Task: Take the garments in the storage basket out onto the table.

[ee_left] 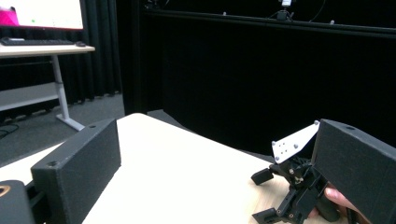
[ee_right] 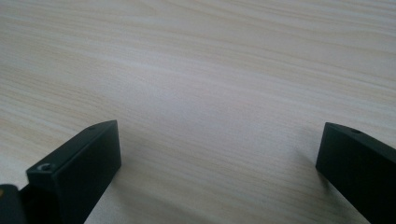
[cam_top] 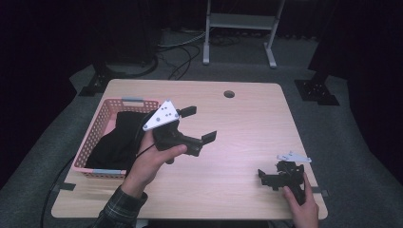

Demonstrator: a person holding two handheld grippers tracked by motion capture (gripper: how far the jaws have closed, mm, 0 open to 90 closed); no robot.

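A person's left hand holds my left gripper (cam_top: 199,124) above the wooden table (cam_top: 247,128), just right of a pink basket (cam_top: 101,115). Its jaws stand wide apart, point right, and hold nothing. A black cloth (cam_top: 116,140) fills the basket. My right gripper (cam_top: 267,179) rests low near the table's front right corner in the person's right hand. In the left gripper view, the left gripper (ee_left: 215,182) is open and the right gripper (ee_left: 292,193) lies ahead on the table. The right gripper (ee_right: 217,168) is open over bare wood in its own view.
A round hole (cam_top: 229,93) sits near the table's far edge. Behind the table, a white desk frame (cam_top: 240,21) and cables (cam_top: 183,52) lie on the grey floor. A desk with a keyboard (ee_left: 32,42) stands off to one side, against black curtains.
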